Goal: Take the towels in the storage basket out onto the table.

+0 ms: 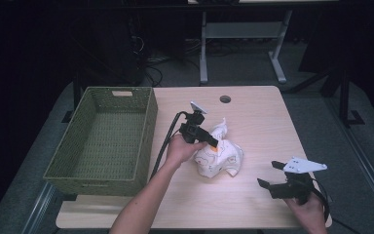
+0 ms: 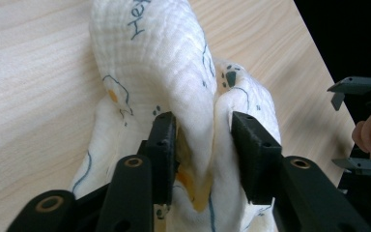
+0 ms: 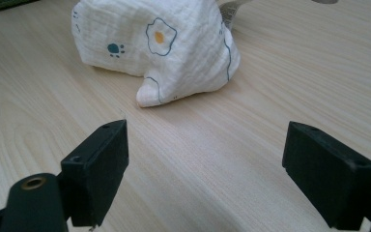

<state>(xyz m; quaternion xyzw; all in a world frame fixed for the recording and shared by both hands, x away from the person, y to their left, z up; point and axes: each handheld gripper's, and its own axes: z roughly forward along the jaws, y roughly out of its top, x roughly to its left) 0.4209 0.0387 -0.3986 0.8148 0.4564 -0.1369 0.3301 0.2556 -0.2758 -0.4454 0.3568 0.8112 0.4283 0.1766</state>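
At mid-table the soft, light cloth [image 2: 174,72] bunches easily; left gripper [image 2: 200,145] jaws apart around a raised fold, the best place to pinch; right gripper [image 3: 205,164] spread wide, empty

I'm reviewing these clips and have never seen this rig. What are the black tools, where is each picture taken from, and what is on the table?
A person holds two hand-operated tongs. The high view looks down on a wooden table; each other view rides on one tool.

A green woven basket stands at the table's left, and a crumpled white printed cloth lies mid-table.

The left tongs straddle a raised fold of the cloth; the pads seem not to press it. The right tongs are open with nothing between them, pointing at the cloth.
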